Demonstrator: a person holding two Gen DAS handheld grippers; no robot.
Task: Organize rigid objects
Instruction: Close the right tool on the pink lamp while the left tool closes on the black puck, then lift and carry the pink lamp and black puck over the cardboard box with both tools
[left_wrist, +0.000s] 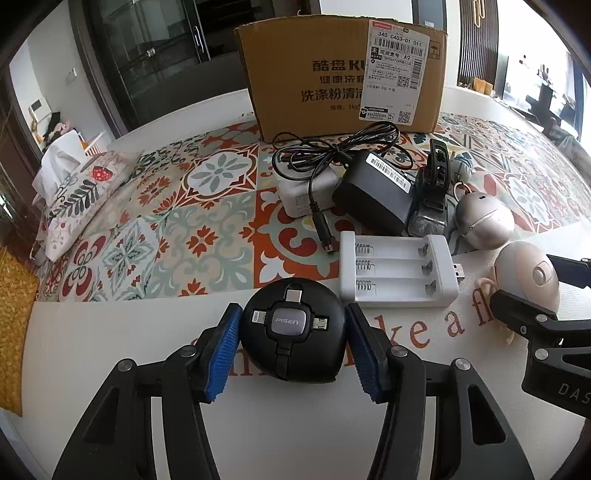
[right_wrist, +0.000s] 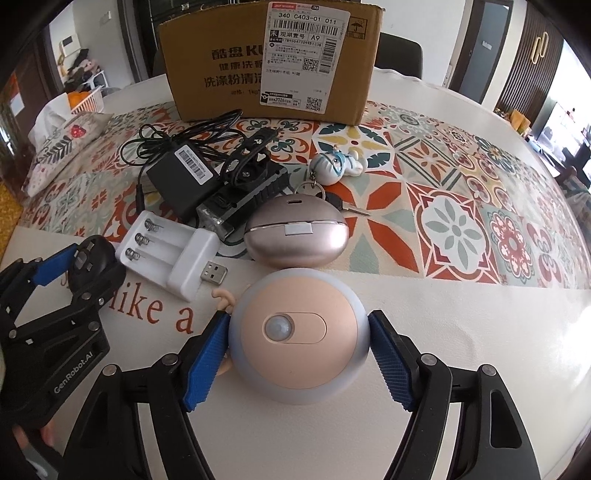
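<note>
My left gripper is shut on a round black Pisen cable reel, its blue pads against both sides, near the table's front edge. My right gripper is shut on a round peach and grey sensor light. That light also shows in the left wrist view, with the right gripper around it. The left gripper shows at the left of the right wrist view. A cardboard box stands at the back of the table.
On the patterned cloth lie a white battery charger, a black power adapter with cable, a black clamp light, a silver oval case, a keychain figurine and a fabric tissue box.
</note>
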